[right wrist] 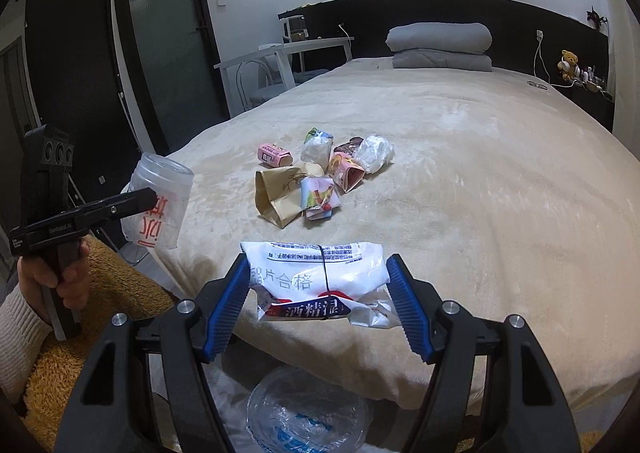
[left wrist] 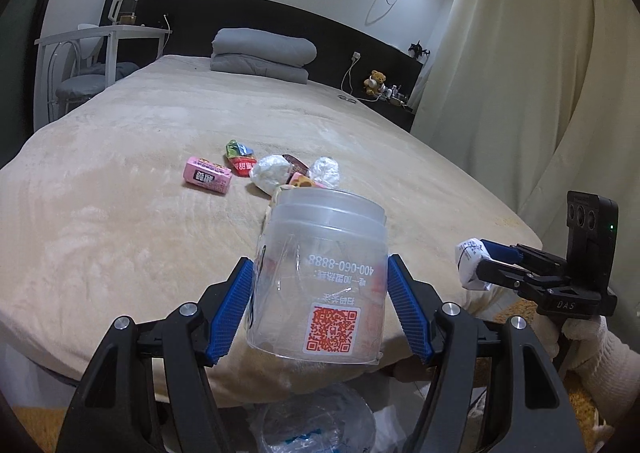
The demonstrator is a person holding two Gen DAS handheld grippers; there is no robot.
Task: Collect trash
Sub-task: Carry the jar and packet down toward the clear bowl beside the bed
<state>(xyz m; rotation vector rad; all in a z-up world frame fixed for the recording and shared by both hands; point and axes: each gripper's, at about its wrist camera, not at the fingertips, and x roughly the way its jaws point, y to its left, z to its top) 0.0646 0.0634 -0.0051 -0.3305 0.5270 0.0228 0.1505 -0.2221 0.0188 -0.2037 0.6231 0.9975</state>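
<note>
While the left gripper [left wrist: 320, 311] clamps the plastic cup [left wrist: 320, 277] and the right gripper [right wrist: 318, 303] pinches the white wrapper [right wrist: 316, 279], both should be released only over the lined bin [right wrist: 306, 413] below.

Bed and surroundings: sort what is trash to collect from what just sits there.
Job:
clear plastic cup, in left gripper
white crumpled wrapper, in right gripper
pink carton
brown paper bag

Just there:
folded grey blanket
teddy bear

**Two wrist views over the bed's foot**

Mounted just behind each gripper, looking forward and slightly down along the fingers. Both facing the headboard [left wrist: 256, 19], close above the bed [left wrist: 120, 213]. Shared: trash pile [right wrist: 316, 177], folded duvet [right wrist: 440, 45], each other's gripper.
</note>
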